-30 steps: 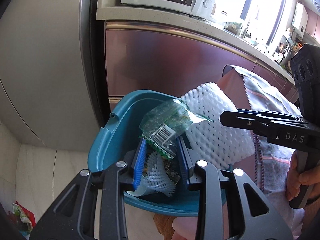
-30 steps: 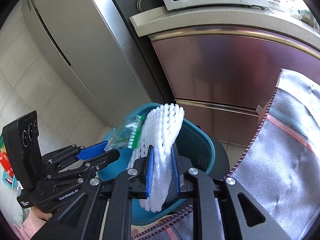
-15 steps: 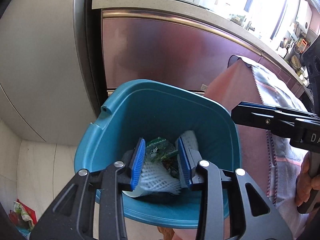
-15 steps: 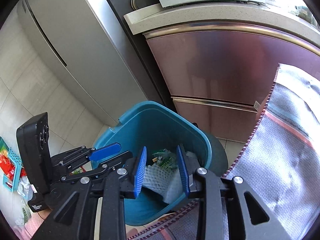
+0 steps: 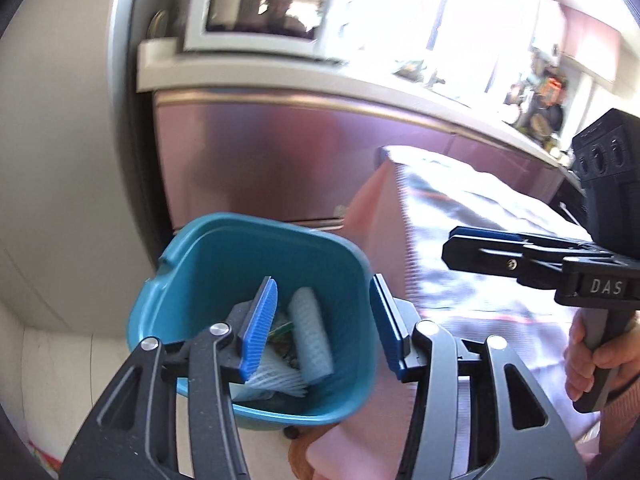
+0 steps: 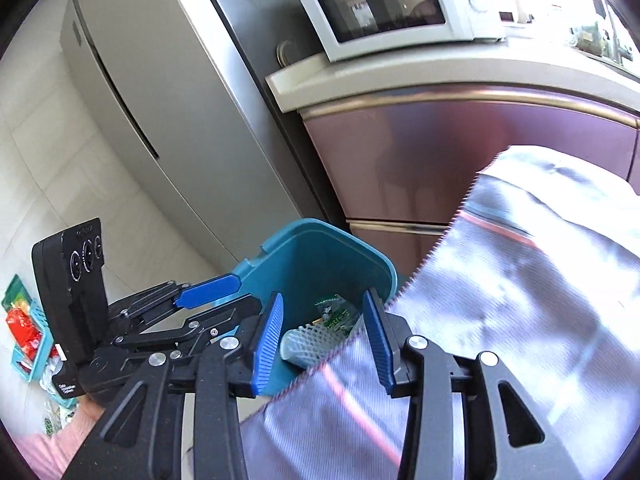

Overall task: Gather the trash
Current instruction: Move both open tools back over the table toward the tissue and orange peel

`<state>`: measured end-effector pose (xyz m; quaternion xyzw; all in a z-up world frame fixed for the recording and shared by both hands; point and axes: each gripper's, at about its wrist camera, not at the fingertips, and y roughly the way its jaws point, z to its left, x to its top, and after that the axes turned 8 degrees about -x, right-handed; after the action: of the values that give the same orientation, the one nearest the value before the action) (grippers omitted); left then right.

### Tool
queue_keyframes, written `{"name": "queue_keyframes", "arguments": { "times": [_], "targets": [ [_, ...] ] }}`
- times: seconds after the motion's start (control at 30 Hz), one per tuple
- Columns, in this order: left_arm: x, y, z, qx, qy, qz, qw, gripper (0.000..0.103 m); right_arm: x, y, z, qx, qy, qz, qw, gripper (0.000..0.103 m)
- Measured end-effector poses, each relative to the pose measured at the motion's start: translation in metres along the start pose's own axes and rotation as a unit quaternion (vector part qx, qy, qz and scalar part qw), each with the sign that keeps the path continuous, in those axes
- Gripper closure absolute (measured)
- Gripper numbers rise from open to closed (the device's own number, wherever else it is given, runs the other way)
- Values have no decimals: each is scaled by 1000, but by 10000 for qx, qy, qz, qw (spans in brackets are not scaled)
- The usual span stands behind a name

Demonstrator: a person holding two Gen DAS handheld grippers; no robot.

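Both tools point(image 5: 324, 324) point(image 6: 324, 336) just released, empty; foam net point(image 5: 310, 340), apparently wrapper point(image 6: 336, 314), below in teal bin point(image 5: 192, 264).

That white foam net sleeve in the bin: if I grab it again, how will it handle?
The foam net sleeve looks airy, so probably very light. Its open mesh should squash between pads and grip well. Being rolled into a tube, it may roll or spring open in the teal bin.

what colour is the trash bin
Teal blue bin, clearest in the left wrist view.
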<state>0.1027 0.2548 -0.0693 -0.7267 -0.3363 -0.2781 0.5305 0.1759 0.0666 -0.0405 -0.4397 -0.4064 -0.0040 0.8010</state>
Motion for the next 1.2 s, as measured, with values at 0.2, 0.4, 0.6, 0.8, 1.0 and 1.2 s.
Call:
{"name": "queue_keyframes", "arguments": {
  "times": [0.2, 0.4, 0.6, 0.8, 1.0, 1.2],
  "targets": [
    [1, -13, -52, -607, 459, -182, 9969, 45, -20, -58, -14, -197, 5, -436, 9989, 54],
    [-4, -6, -112, -1199, 952, -68, 9882, 41, -52, -112, -39, -635, 187, -745, 9950, 54],
    [-13, 9, -162, -1625, 1229, 136, 9789, 41, -90, -155, -73, -1169, 630, -893, 9871, 53],
    [-20, 30, -204, -1952, 1410, 413, 9697, 40, -123, -188, -114, -1622, 1172, -992, 9747, 53],
    [-26, 49, -240, -2189, 1656, 613, 9596, 40, -148, -219, -148, -2001, 1645, -1130, 9592, 53],
    [-26, 65, -267, -2316, 1841, 728, 9525, 39, -166, -236, -171, -2206, 1958, -1216, 9477, 53]
  ]
}}
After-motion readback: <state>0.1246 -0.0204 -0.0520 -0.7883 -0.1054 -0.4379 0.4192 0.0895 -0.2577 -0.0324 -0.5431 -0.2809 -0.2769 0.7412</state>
